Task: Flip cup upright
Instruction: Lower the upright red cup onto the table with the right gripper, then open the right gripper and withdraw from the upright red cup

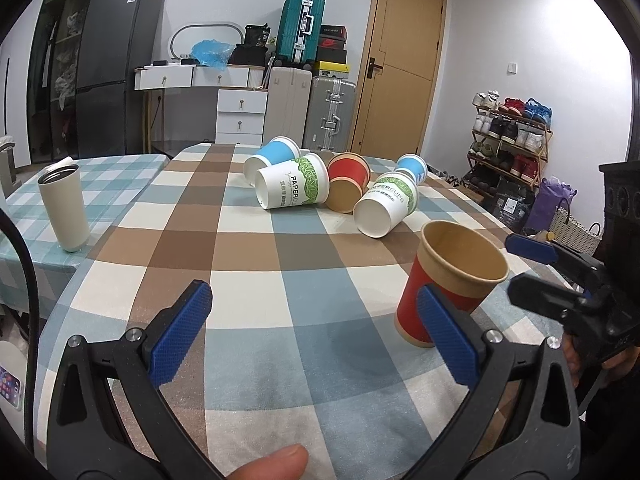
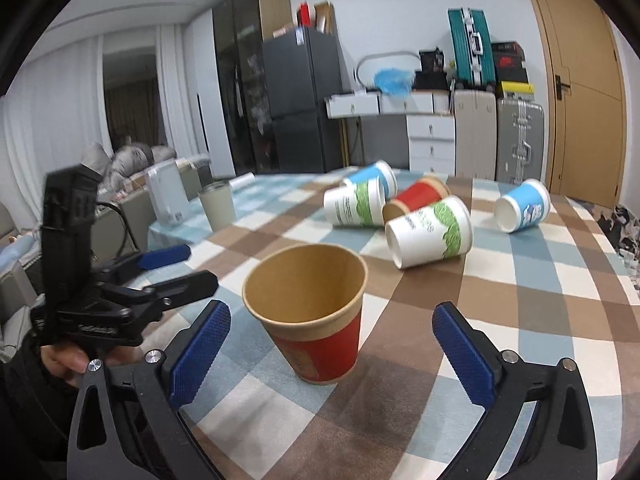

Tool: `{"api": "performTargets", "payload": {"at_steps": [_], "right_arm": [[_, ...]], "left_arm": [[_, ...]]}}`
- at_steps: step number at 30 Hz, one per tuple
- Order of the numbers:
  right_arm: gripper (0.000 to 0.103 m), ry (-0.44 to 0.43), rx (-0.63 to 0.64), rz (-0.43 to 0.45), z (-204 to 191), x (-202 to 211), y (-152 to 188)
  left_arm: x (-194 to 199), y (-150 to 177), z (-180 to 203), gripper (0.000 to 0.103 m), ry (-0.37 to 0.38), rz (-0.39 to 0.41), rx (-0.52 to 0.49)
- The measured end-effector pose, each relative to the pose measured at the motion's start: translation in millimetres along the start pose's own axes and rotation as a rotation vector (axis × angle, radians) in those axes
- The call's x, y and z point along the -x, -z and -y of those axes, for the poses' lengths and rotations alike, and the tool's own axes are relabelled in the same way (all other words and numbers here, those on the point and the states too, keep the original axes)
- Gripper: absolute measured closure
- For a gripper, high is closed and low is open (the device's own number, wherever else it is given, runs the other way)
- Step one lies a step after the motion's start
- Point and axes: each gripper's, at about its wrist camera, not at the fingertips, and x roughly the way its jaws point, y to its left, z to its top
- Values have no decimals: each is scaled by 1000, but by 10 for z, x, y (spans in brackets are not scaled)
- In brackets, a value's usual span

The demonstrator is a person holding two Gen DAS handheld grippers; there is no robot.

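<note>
A red paper cup with a brown inside (image 2: 316,316) stands upright on the checked tablecloth, mouth up; it also shows in the left wrist view (image 1: 448,280). My right gripper (image 2: 332,344) is open, its blue pads on either side of the cup and apart from it. My left gripper (image 1: 316,332) is open and empty, its right pad in front of the cup's base. Several cups lie on their sides further back: two green-and-white (image 2: 432,236), a red one (image 2: 416,196) and two blue ones (image 2: 524,210).
A white steel tumbler (image 1: 64,208) stands upright at the left on a second table with blue checks. The table edge runs at the right (image 1: 520,232). Suitcases, drawers, a fridge and a shoe rack (image 1: 508,136) stand beyond the table.
</note>
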Motion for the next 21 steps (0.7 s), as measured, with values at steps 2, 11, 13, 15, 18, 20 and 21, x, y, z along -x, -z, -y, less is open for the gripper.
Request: {"api": "performTargets", "payload": {"at_steps": [2,11,13,15,18,20,21], "right_arm": [[0,5,1,32,36,72,20],[0,-14,-17,84,118,208,75],[0,-18,-23,89,123,222,83],[0,-21,-31,89,136,218,84],[0,-23,-32,87,140,215,91],[0,-25,-31,86,135,210,96],[0,-27,-28,85,130,207,98]], "left_arm": [[-8,-4,23,1,-3,7,-12],[-62,36,117,1,6,13,-38],[-56,55,148,1,7,16,-44],[-54,67,164,1,10,17,-46],[-61,64,164,1,9,18,-48],[-59,66,163,1,12,26,-43],[-40,66,186,1,13,30,-41]]}}
